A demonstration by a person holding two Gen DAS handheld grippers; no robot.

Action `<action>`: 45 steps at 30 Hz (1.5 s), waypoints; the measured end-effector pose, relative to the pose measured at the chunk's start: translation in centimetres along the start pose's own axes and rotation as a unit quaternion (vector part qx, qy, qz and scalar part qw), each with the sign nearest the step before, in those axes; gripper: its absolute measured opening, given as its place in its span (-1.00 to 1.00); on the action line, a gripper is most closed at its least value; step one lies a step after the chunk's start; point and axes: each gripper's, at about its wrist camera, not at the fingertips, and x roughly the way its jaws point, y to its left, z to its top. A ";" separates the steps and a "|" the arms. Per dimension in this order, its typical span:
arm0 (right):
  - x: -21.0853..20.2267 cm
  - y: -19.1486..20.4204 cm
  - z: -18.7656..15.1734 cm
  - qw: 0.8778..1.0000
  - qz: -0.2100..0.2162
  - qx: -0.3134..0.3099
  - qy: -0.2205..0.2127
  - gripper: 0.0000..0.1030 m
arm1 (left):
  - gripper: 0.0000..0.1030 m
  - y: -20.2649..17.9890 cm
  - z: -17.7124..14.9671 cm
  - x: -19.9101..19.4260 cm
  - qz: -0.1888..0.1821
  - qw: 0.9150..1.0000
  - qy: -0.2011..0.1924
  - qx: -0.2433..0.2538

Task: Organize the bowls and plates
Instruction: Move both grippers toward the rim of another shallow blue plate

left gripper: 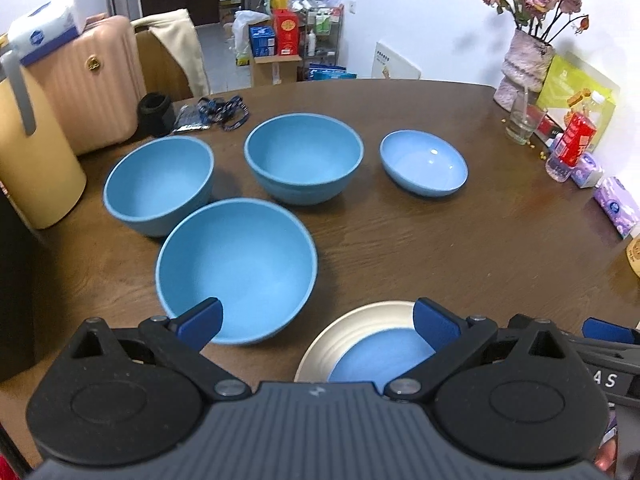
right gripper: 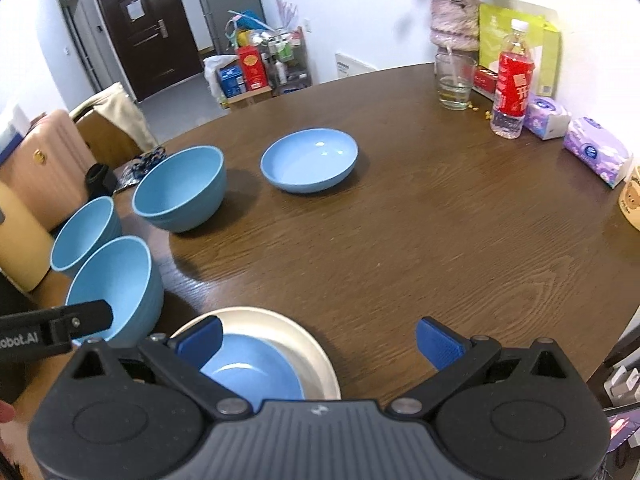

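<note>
Three deep blue bowls stand on the brown table: a near one (left gripper: 236,268), a far left one (left gripper: 158,184) and a far middle one (left gripper: 304,158). A shallow blue dish (left gripper: 424,162) sits to their right, also in the right wrist view (right gripper: 310,158). A cream plate (left gripper: 360,332) with a small blue dish (left gripper: 380,356) on it lies at the near edge, also in the right wrist view (right gripper: 288,340). My left gripper (left gripper: 318,324) is open and empty, between the near bowl and the plate. My right gripper (right gripper: 320,344) is open and empty, just right of the plate.
A vase of flowers (right gripper: 454,20), a glass (right gripper: 454,80), a red-labelled bottle (right gripper: 512,84) and tissue packs (right gripper: 596,154) line the table's right edge. A lanyard and a black item (left gripper: 156,114) lie at the far left. A pink suitcase (left gripper: 92,80) and a chair stand beyond.
</note>
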 end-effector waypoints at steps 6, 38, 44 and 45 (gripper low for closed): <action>0.4 -0.7 2.1 1.000 -0.015 0.006 0.003 1.00 | 1.00 -1.1 2.2 0.5 -0.010 1.000 0.003 0.006; 5.2 -4.4 11.7 0.999 -0.041 0.032 0.011 1.00 | 1.00 -8.4 12.2 7.0 -0.009 0.999 0.034 0.037; 6.9 -5.4 13.6 0.998 -0.044 0.037 0.016 1.00 | 1.00 -9.4 13.8 9.0 -0.001 0.999 0.044 0.028; 7.1 -5.5 13.8 0.998 -0.044 0.038 0.017 1.00 | 1.00 -9.5 14.1 9.3 0.000 0.999 0.045 0.027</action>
